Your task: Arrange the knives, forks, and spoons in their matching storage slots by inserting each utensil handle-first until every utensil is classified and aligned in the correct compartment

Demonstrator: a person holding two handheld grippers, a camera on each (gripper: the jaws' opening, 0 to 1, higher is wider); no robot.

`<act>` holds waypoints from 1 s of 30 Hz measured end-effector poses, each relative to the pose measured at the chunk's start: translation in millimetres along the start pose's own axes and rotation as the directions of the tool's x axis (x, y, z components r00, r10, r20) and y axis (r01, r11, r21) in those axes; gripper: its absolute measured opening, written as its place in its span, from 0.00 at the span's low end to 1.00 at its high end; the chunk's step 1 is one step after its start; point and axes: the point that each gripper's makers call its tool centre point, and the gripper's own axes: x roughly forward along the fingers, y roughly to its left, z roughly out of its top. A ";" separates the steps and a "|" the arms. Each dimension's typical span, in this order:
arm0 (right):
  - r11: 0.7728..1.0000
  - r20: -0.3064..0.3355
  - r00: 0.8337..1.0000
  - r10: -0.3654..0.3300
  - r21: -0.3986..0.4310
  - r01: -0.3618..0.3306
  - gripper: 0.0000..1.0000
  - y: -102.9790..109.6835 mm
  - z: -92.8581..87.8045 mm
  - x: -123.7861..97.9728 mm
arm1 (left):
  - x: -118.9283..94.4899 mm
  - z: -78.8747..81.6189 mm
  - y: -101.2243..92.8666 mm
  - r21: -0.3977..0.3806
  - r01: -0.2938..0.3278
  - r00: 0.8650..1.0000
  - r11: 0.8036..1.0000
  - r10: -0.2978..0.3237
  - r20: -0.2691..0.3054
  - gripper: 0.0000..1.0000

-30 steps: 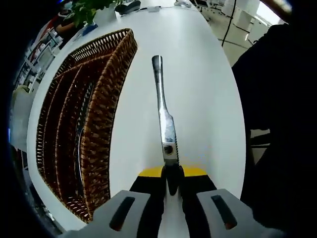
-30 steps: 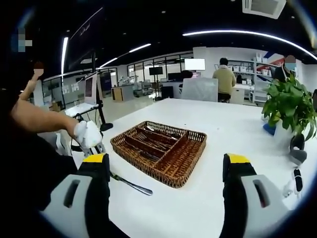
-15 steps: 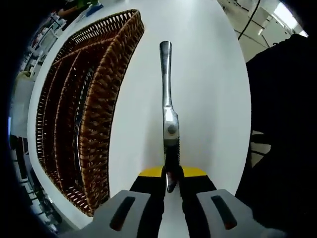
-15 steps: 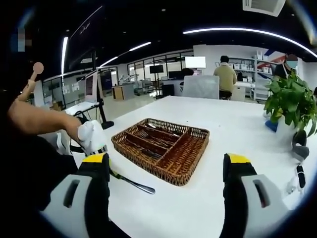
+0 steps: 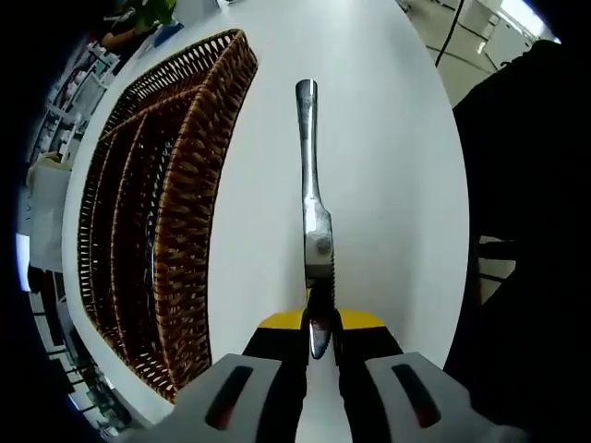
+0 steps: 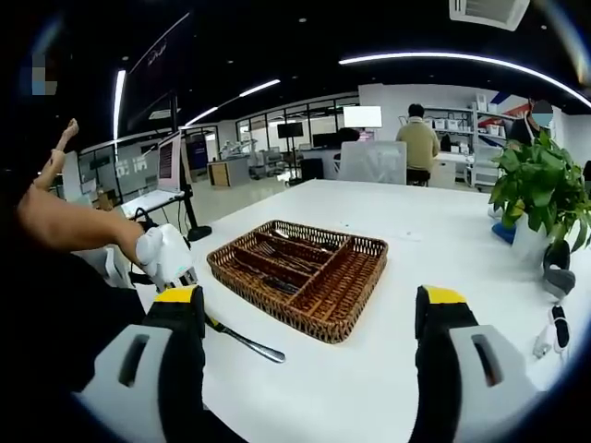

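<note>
White table w/ the wicker tray on it. My left gripper is pinching the knife by the blade end, handle pointing fwd, just right of the tray. Since 0.5 s ago it's barely shifted, so insertion hasn't started imo. Right gripper hangs spread wide, nothing in it.

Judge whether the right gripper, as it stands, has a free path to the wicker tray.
Probably yes. The right gripper is open and holds nothing, and only bare white table lies between it and the wicker tray. The knife, held by the left gripper, lies off to one side.
</note>
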 end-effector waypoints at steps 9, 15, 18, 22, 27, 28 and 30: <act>0.999 -0.008 1.000 0.026 -0.023 -0.027 0.98 5.2 -2.4 0.0 | -6.8 -5.7 -5.6 0.035 0.007 1.000 0.999 -0.006 -0.003 0.08; 0.994 -0.045 0.997 0.064 -0.088 -0.068 0.97 10.9 -9.5 1.3 | -26.4 -2.8 2.6 0.060 -0.041 0.999 0.997 0.039 0.036 0.08; 0.989 -0.058 0.994 0.093 -0.106 -0.099 0.97 16.2 -10.1 2.3 | -34.4 -3.7 5.7 0.067 -0.056 0.998 0.996 0.054 0.040 0.08; 0.982 -0.069 0.990 0.127 -0.135 -0.135 0.96 23.3 -10.2 4.9 | -42.8 -3.1 11.5 0.082 -0.086 0.995 0.993 0.081 0.058 0.08; 0.962 -0.113 0.976 0.186 -0.182 -0.205 0.89 32.9 -21.4 11.1 | -46.4 -1.1 13.8 0.109 -0.105 0.993 0.989 0.098 0.067 0.08; 0.946 -0.137 0.965 0.225 -0.207 -0.250 0.86 39.1 -27.2 12.8 | -47.2 -0.5 13.4 0.116 -0.108 0.993 0.987 0.100 0.069 0.08; 0.927 -0.168 0.951 0.260 -0.232 -0.294 0.80 46.0 -34.7 16.0 | -48.0 0.4 12.9 0.125 -0.110 0.992 0.986 0.102 0.072 0.08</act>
